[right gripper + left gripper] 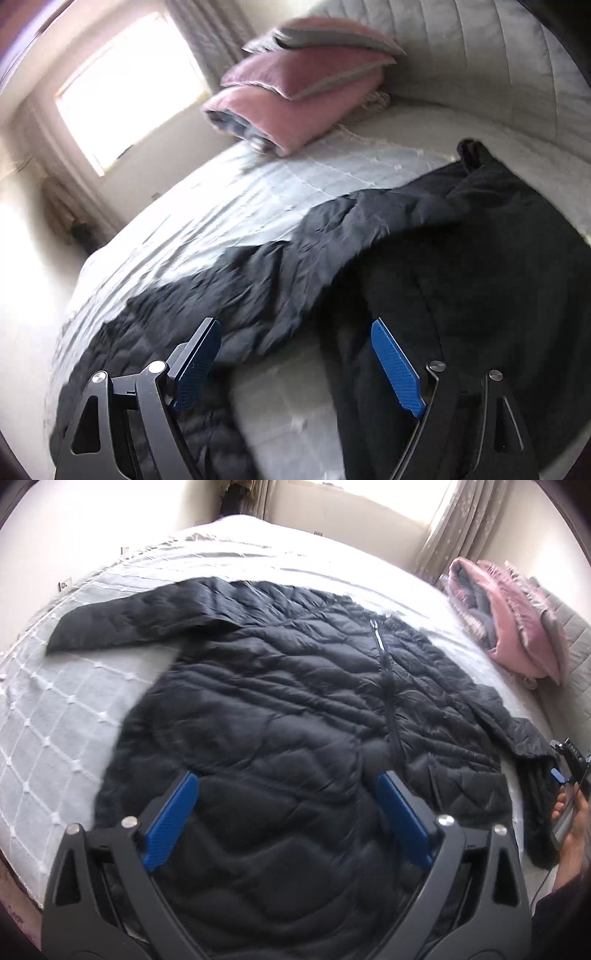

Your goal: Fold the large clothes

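Observation:
A large black quilted puffer jacket (280, 701) lies front up on the bed, zipper (388, 686) closed, one sleeve (125, 616) stretched out to the far left. My left gripper (288, 786) is open and empty, hovering above the jacket's lower part. The right gripper (565, 771) shows at the right edge in a hand, beside the other sleeve (517, 731). In the right wrist view, my right gripper (295, 336) is open and empty above that rumpled sleeve (369, 236) and the jacket's side (480, 295).
The bed carries a white quilted cover (55, 723). A folded pink and grey blanket (506, 620) lies near the padded headboard (480, 66); it also shows in the right wrist view (295, 85). A bright window (125, 85) with curtains is beyond the bed.

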